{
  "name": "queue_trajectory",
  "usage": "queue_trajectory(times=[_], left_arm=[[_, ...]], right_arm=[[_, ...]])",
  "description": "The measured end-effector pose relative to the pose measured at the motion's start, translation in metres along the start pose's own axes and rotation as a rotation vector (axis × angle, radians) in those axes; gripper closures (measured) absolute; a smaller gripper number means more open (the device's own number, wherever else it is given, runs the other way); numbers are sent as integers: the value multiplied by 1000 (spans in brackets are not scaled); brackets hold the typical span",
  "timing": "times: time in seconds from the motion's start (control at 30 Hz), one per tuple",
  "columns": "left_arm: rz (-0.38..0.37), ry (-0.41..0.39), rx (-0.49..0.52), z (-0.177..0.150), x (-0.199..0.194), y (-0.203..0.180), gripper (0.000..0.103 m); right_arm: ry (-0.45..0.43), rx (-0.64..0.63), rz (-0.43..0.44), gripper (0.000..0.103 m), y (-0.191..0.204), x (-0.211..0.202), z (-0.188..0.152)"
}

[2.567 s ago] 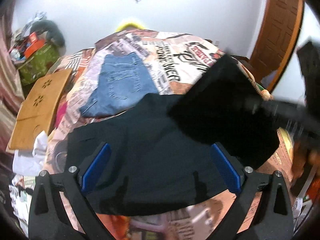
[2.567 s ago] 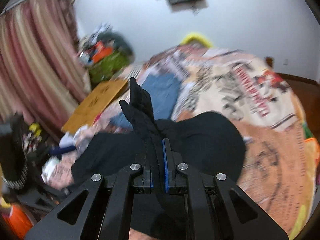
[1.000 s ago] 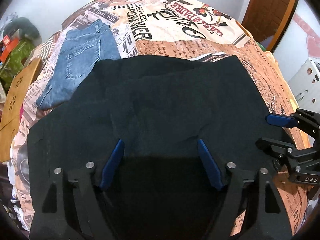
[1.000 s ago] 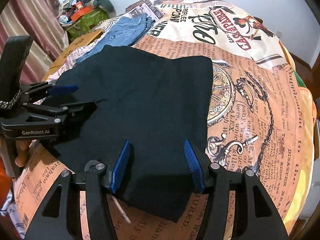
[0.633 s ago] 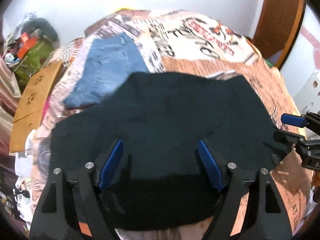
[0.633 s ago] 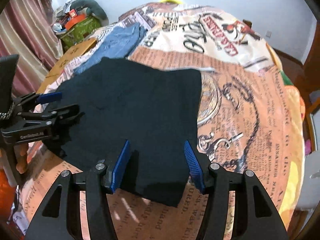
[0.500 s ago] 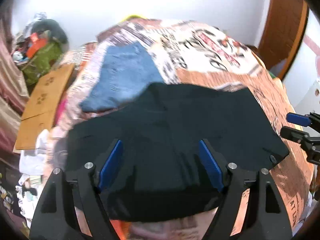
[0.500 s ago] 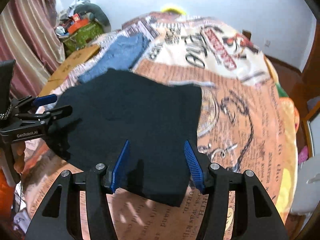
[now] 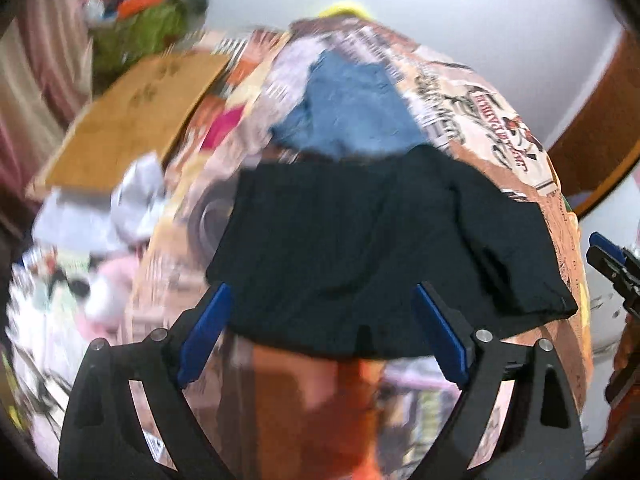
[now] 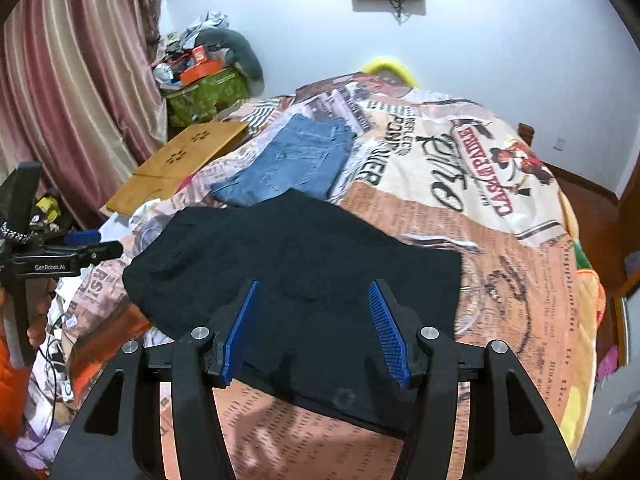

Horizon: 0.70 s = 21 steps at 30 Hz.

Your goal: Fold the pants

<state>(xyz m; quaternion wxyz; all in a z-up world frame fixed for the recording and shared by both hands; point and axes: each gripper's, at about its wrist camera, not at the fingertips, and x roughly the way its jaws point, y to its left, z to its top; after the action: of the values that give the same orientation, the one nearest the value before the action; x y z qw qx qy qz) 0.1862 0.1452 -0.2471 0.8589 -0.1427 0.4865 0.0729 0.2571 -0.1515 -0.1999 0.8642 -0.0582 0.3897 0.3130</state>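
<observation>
My left gripper [image 9: 320, 336] hangs with its jaws spread wide and nothing between them, above the near edge of the black pants [image 9: 372, 240]. My right gripper [image 10: 314, 328] is likewise spread apart and holds nothing. The pants lie folded flat on the bed [image 10: 500, 280], on its printed cover. Folded blue jeans [image 10: 296, 160] lie just beyond them, their near edge touching or nearly so.

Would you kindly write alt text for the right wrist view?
Folded black pants lie on a newspaper-print bedspread, with the open right gripper above their near edge. Folded blue jeans lie beyond them, and the left gripper sits at far left.
</observation>
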Motion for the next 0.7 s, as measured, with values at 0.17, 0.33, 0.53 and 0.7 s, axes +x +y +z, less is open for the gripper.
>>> queue_trajectory(times=[0.17,0.33,0.53,0.7], left_arm=[[-56,77,-73,-26,17,27,11],[-170,178,-153,-47,42,35,11],[-266,239,-227,-54,68,35,7],[-345,233,-284,-47,76,36,4]], right_arm=[[68,-23,-15,50,9,27,-7],[157,-17,-40,51,3,53,-13],[257,-22,-53,51,-1,75,-26],[272,-13,-34,49,-3,79,-29]])
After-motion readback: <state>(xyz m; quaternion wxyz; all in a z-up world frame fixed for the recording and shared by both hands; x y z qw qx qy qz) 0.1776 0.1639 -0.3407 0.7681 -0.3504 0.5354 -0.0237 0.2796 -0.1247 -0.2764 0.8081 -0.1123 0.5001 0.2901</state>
